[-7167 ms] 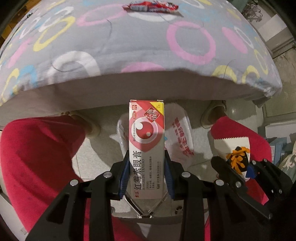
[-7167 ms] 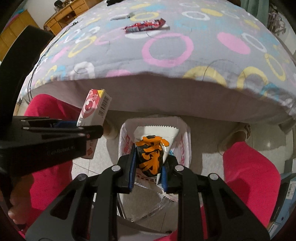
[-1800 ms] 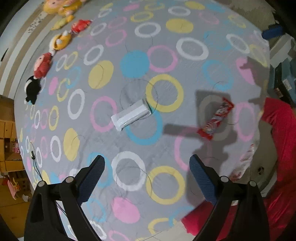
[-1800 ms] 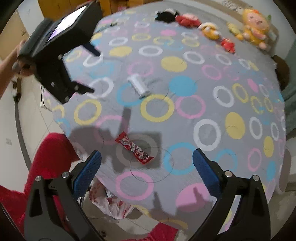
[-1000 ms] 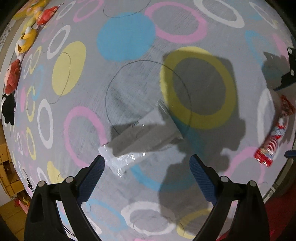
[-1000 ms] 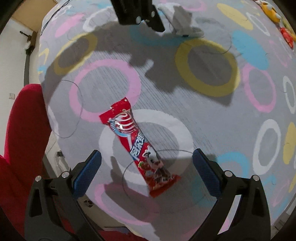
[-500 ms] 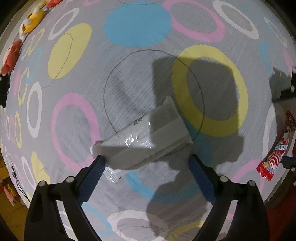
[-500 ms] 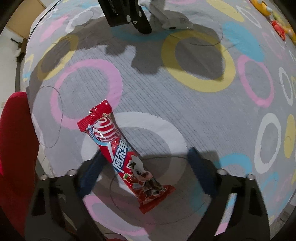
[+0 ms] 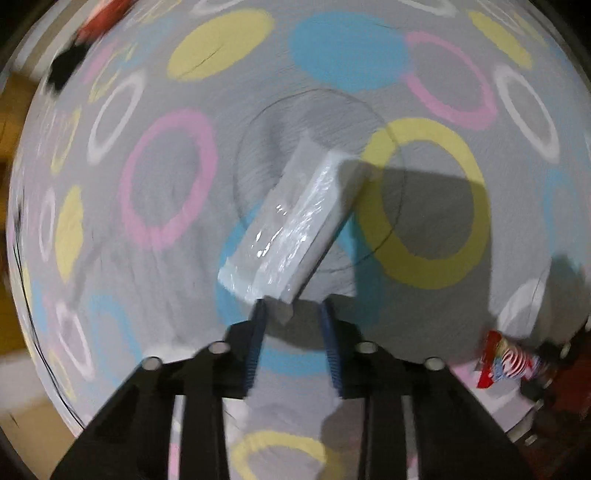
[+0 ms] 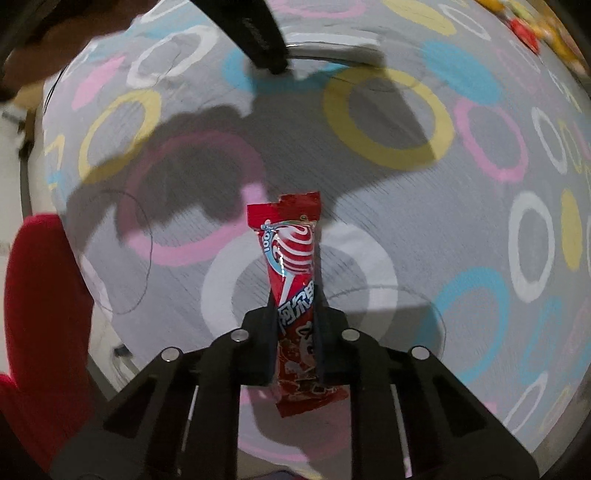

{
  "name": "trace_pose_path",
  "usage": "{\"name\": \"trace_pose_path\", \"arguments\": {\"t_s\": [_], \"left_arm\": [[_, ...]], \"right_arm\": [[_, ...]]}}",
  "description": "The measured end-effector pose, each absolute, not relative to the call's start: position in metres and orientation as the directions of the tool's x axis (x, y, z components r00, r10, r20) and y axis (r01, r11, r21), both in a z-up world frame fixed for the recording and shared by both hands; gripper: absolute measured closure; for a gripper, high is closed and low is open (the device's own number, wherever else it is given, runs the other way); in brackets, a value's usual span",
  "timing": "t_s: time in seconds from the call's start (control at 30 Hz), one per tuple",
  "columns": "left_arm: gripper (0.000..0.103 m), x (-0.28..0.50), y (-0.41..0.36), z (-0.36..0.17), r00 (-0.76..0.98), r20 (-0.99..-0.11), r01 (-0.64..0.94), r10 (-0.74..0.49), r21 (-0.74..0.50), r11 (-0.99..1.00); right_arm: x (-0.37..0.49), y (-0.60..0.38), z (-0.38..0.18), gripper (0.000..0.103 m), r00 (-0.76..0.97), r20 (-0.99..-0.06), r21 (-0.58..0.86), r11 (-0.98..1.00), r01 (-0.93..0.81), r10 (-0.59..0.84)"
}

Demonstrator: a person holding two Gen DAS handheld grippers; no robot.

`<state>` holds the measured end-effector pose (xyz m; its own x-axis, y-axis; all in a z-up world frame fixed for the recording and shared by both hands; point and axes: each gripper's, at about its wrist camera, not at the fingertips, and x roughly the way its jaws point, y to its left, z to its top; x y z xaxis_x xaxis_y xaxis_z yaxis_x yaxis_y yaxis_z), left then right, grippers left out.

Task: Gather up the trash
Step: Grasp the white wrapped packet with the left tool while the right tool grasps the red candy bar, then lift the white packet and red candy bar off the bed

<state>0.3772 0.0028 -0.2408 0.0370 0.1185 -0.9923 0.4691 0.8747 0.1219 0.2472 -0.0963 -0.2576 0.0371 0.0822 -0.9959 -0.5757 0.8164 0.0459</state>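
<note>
A clear plastic wrapper (image 9: 291,229) lies on the ring-patterned grey bed cover (image 9: 166,258). My left gripper (image 9: 293,314) is nearly shut, its blue pads on either side of the wrapper's near tail; the view is blurred, so contact is unclear. My right gripper (image 10: 295,314) is shut on a red candy wrapper (image 10: 290,258), which stands up between the jaws above the bed cover (image 10: 406,229). The red wrapper also shows at the lower right of the left wrist view (image 9: 506,363). The left gripper's body (image 10: 251,33) shows at the top of the right wrist view, by the clear wrapper (image 10: 332,40).
Plush toys (image 9: 66,70) lie blurred at the bed's far edge. Red-clad legs (image 10: 40,325) are at the bed's near edge, left in the right wrist view. Wooden furniture (image 9: 11,110) stands beyond the bed.
Both grippers came down onto the bed and closed. The right one closed on the red candy wrapper and tipped it upright. The left jaws narrowed around the clear wrapper's tail.
</note>
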Motion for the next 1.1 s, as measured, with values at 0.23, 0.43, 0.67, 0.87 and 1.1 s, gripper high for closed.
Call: {"name": "trace_pose_path", "arguments": {"t_s": [0.23, 0.43, 0.67, 0.87, 1.1], "left_arm": [[0.099, 0.390, 0.028, -0.237, -0.015, -1.000, 0.345, 0.026, 0.019, 0.938], [0.071, 0.395, 0.038, -0.222, 0.005, -1.000, 0.415, 0.016, 0.017, 0.909], [0.035, 0.394, 0.003, -0.204, 0.103, -0.994, 0.556, 0.039, 0.090, 0.826], [0.061, 0.395, -0.026, -0.222, 0.156, -0.978, 0.616, 0.138, 0.206, 0.760], [0.075, 0.375, -0.046, -0.221, 0.183, -0.976, 0.572, 0.119, 0.204, 0.794]], "right_arm": [[0.240, -0.123, -0.254, 0.088, 0.043, -0.994, 0.073, 0.883, -0.463, 0.105], [0.239, -0.128, -0.255, 0.088, 0.042, -0.993, 0.081, 0.888, -0.452, 0.111], [0.257, -0.130, -0.265, 0.088, 0.033, -0.991, 0.103, 0.879, -0.466, 0.133], [0.260, -0.138, -0.260, 0.088, 0.030, -0.987, 0.128, 0.881, -0.456, 0.159], [0.265, -0.147, -0.247, 0.088, 0.054, -0.986, 0.117, 0.892, -0.437, 0.157]]}}
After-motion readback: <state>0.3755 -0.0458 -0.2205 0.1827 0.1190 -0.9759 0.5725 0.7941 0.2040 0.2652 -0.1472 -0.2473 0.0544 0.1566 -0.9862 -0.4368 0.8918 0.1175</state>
